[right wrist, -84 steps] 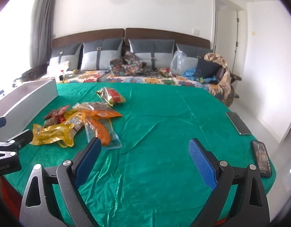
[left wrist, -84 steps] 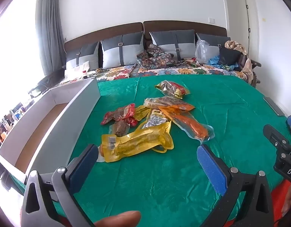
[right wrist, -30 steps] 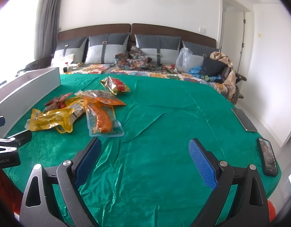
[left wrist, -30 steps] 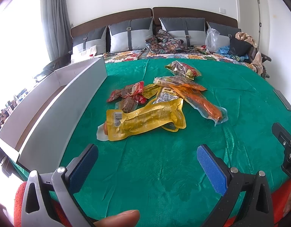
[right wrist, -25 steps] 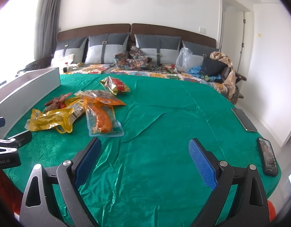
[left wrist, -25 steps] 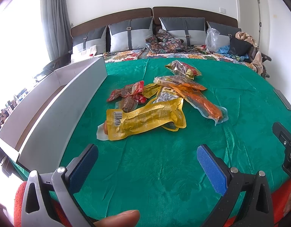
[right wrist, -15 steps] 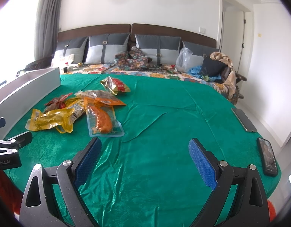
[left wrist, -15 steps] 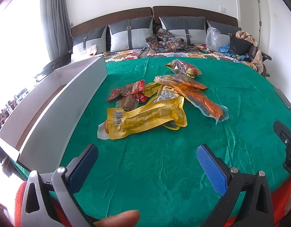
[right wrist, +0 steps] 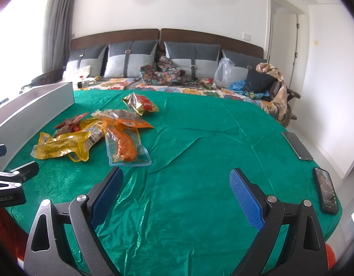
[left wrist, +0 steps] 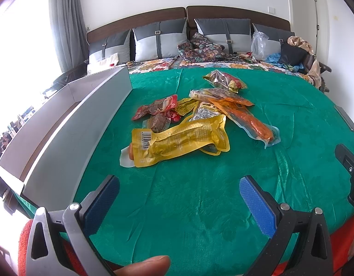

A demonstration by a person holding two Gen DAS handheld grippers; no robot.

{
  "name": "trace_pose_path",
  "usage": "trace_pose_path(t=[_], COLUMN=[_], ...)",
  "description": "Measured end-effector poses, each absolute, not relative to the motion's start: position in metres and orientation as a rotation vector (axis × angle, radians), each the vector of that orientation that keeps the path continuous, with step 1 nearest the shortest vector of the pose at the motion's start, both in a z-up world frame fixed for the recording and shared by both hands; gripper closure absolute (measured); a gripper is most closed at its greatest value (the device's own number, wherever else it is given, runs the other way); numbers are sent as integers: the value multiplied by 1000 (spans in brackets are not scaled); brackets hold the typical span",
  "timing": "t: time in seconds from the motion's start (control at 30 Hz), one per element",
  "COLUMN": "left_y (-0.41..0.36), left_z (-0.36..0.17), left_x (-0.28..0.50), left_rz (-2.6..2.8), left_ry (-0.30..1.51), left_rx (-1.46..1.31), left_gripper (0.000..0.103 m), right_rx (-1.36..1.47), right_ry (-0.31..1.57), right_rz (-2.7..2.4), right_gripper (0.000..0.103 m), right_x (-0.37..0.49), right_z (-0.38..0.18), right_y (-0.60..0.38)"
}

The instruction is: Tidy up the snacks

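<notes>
A pile of snack packets lies on the green cloth (left wrist: 200, 195). A yellow packet (left wrist: 179, 141) is nearest, with a clear packet holding an orange sausage (left wrist: 253, 123), a red packet (left wrist: 157, 108) and a gold-red foil bag (left wrist: 225, 81) behind. A long white box (left wrist: 68, 135) stands open at the left. My left gripper (left wrist: 179, 184) is open and empty, short of the yellow packet. My right gripper (right wrist: 177, 179) is open and empty, to the right of the orange sausage packet (right wrist: 125, 146) and the yellow packet (right wrist: 61, 147).
Two phones (right wrist: 296, 145) (right wrist: 326, 189) lie near the cloth's right edge. Grey pillows (right wrist: 133, 57), a floral quilt and bags (right wrist: 225, 73) sit at the far end. The left gripper's body (right wrist: 8, 188) shows at the right wrist view's left edge.
Both grippers have moved slightly forward and lower toward the snack pile since 2.8 s ago. In the last second almost nothing has moved. Both stay open.
</notes>
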State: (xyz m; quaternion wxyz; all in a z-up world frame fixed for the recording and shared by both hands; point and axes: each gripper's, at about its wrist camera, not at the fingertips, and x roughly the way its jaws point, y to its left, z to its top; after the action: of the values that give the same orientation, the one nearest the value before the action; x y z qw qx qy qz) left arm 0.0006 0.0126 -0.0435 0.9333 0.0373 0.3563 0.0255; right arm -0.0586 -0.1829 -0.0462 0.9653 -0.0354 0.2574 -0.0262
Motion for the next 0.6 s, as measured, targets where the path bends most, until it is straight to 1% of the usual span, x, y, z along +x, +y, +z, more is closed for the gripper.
trace_pose_path(t=[0.6], left_y=[14], left_z=[-48], left_x=[3], left_rz=[54], left_ry=[752], left_rx=[73], left_gripper=[0], right_rx=[-71], right_ry=[533], right_rz=[-49], right_gripper=[8], right_x=[-57], right_z=[-49], right_y=[-182])
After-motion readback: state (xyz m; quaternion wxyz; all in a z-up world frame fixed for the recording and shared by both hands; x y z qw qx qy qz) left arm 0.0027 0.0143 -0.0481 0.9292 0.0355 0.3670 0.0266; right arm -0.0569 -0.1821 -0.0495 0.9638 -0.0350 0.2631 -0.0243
